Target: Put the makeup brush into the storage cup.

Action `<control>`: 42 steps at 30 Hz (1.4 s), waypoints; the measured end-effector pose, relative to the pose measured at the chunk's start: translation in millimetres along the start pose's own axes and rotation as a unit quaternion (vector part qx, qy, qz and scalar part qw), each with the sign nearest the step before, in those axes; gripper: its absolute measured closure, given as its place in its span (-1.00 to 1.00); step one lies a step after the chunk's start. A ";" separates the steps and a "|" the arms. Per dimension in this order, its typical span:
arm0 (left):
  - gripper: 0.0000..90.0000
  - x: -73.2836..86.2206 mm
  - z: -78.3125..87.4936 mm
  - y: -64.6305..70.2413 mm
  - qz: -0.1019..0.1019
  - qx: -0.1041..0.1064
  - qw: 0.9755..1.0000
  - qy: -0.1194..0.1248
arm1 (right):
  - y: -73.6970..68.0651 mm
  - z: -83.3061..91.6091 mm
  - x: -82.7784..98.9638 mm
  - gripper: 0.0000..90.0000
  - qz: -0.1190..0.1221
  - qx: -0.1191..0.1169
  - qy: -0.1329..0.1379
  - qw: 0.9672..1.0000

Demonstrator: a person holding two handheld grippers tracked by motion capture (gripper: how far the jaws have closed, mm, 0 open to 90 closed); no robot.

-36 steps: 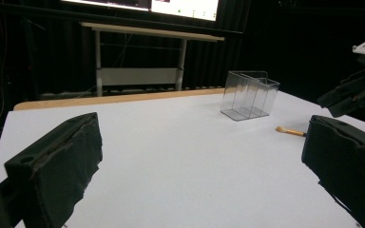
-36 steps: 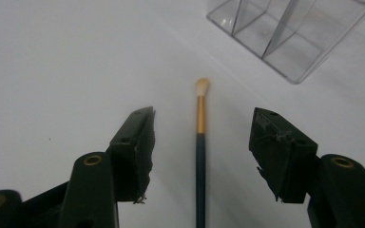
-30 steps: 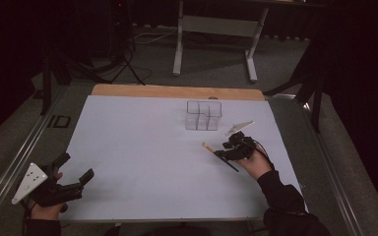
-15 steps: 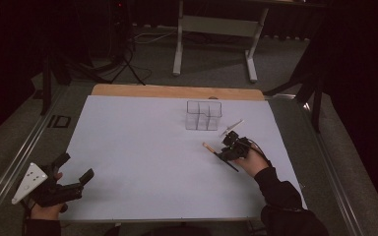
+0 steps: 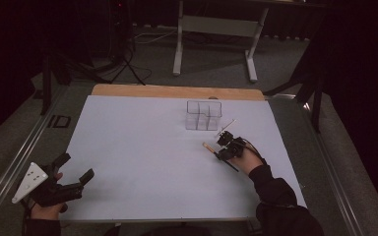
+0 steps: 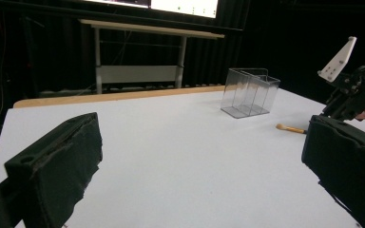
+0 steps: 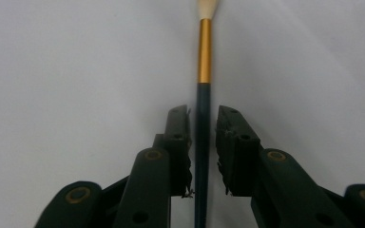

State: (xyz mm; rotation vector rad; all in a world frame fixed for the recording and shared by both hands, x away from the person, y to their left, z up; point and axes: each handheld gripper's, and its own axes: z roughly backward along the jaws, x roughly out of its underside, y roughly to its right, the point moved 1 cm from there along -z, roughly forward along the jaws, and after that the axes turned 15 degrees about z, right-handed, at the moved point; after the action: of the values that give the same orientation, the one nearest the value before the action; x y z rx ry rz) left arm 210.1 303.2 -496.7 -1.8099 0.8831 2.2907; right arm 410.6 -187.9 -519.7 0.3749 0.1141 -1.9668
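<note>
Right gripper (image 7: 203, 142) has dropped lower over the brush (image 7: 202, 118) since the earlier high-view frames, and its jaws have just been closing with the dark handle running between them. In the right gripper view a sliver of gap remains on each side of the handle, so I read it as straddled, not yet pinched. The brush lies flat on the white table (image 5: 142, 147), just on the near side of the clear divided organizer (image 5: 204, 115), with its pale tip and gold ferrule pointing away from the jaws. Handling guess: light, thin, stiff, and the glossy round handle will tend to roll or twist out of a loose pinch. Lying flat on the sheet, it leaves little room under it, so the pads need to come down close to the surface. Best hold looks like the dark handle just behind the ferrule, not the bristles, which would splay. Left gripper (image 5: 71, 182) hasn't shifted from its spot at the near left corner, jaws spread wide with nothing between them. Organizer is also unmoved; it looks light and could skid if bumped.
</note>
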 end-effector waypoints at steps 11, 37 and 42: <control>-1.00 0.4 -0.4 0.4 -0.001 0.000 1.000 -0.002 | -4.2 -3.9 -4.2 0.84 0.007 0.006 -0.024 1.000; -1.00 1.6 -3.3 3.0 0.007 0.008 1.000 -0.008 | -10.8 42.3 16.0 0.85 -0.041 -0.005 0.166 0.985; -1.00 2.7 -5.3 3.9 0.015 0.012 1.000 -0.015 | -10.0 45.9 17.7 0.85 -0.058 -0.009 0.195 0.979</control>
State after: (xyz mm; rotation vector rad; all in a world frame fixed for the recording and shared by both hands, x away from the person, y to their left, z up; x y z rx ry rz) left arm 212.3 296.7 -498.4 -1.7588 0.9350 2.3082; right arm 385.5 -210.6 -482.7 0.7533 0.4116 -1.9825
